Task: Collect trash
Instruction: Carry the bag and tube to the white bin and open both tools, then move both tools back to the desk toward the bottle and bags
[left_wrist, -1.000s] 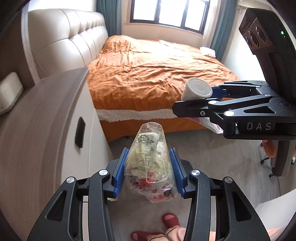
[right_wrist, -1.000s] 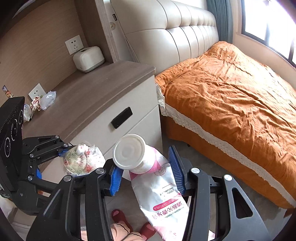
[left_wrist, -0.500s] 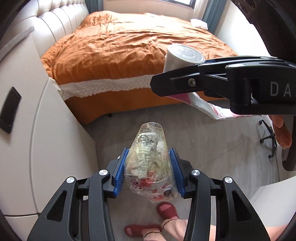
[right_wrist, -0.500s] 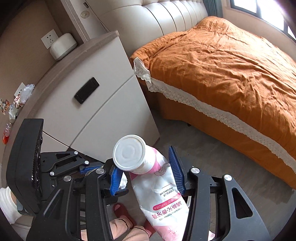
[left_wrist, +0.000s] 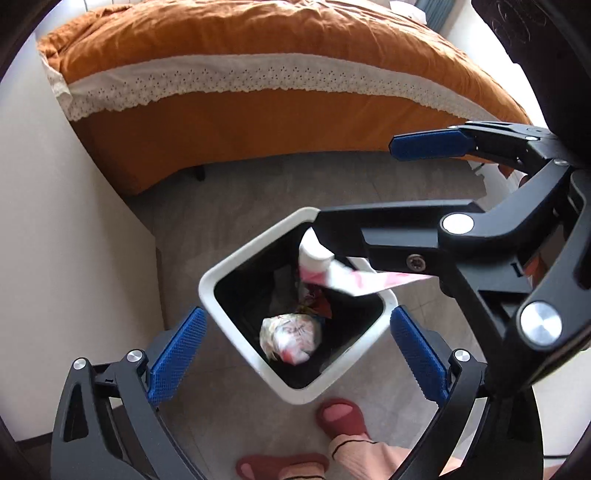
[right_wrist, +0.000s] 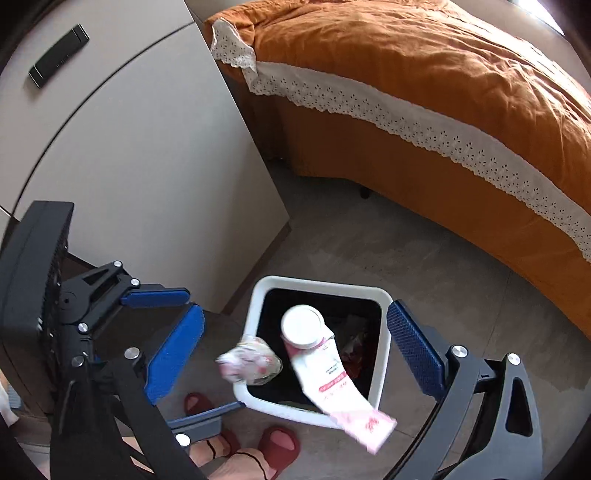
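Observation:
A white bin (left_wrist: 236, 266) with a black liner stands on the floor below both grippers. My left gripper (left_wrist: 297, 354) is opening, its blue pads wide apart. The clear bag of crumpled trash (left_wrist: 290, 338) falls free between them into the bin. My right gripper (right_wrist: 293, 354) is opening too. The pink-and-white tube (right_wrist: 321, 369) with a white cap drops loose over the bin (right_wrist: 321, 284), touching neither pad. In the right wrist view the bag (right_wrist: 251, 360) hangs over the bin's left rim, beside the left gripper (right_wrist: 216, 350). The right gripper (left_wrist: 388, 184) reaches in above the tube (left_wrist: 332, 273).
A white nightstand (right_wrist: 147, 147) stands left of the bin. The bed with an orange cover and lace trim (right_wrist: 443, 110) runs along the far side. A person's feet in red slippers (right_wrist: 277, 446) stand just in front of the bin on the grey floor.
Both grippers came down from nightstand height to just over the bin. Both opened: the left let go of the bag, the right let go of the tube, and both pieces are dropping.

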